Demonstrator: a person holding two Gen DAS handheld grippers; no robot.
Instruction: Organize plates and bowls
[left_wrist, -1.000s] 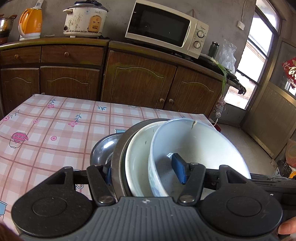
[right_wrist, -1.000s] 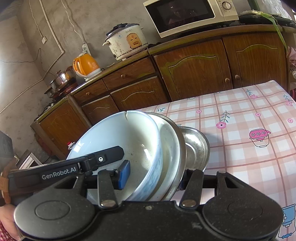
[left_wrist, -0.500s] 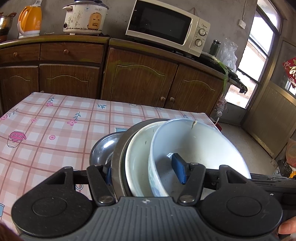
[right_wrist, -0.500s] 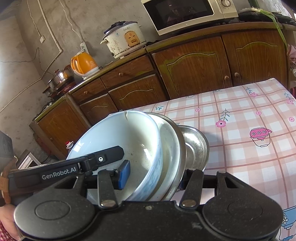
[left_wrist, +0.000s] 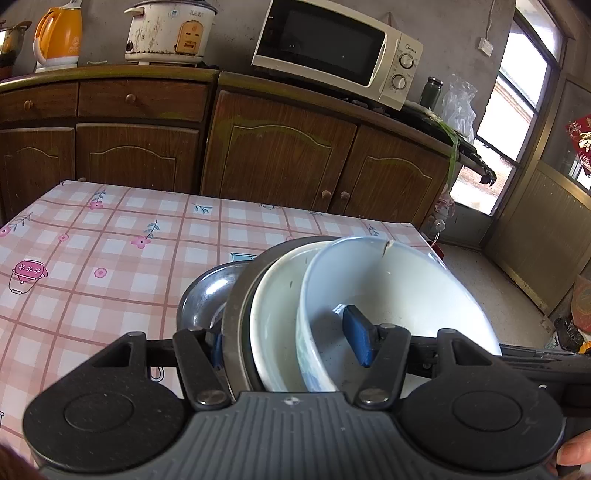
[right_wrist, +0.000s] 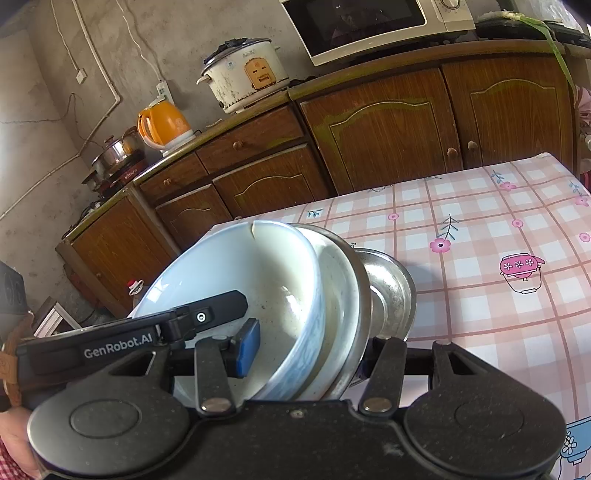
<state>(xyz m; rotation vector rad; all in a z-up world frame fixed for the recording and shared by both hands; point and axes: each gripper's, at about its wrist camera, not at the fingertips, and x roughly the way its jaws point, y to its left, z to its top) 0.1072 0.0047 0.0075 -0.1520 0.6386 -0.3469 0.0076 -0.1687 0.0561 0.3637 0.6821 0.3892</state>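
A stack of dishes stands tilted on edge between both grippers: a white bowl (left_wrist: 391, 284) with a chipped rim, a white plate (left_wrist: 275, 310), a metal plate (left_wrist: 238, 299) and a small steel bowl (left_wrist: 205, 295). My left gripper (left_wrist: 286, 345) is shut on the stack, one blue pad (left_wrist: 356, 339) inside the white bowl and the other behind the metal plate. My right gripper (right_wrist: 314, 350) clamps the same stack from the opposite side, its blue pad (right_wrist: 248, 347) inside the white bowl (right_wrist: 236, 273). The steel bowl (right_wrist: 388, 288) sits outermost.
A table with a pink checked cloth (left_wrist: 110, 258) lies under and beyond the stack. Brown cabinets (left_wrist: 277, 155) behind it carry a microwave (left_wrist: 332, 44), a rice cooker (left_wrist: 170, 29) and an orange kettle (left_wrist: 59, 33). A doorway (left_wrist: 517, 110) opens at the right, with floor beside the table.
The room behind the stack has drifted slightly in both views. The stack and both grips look the same as before.
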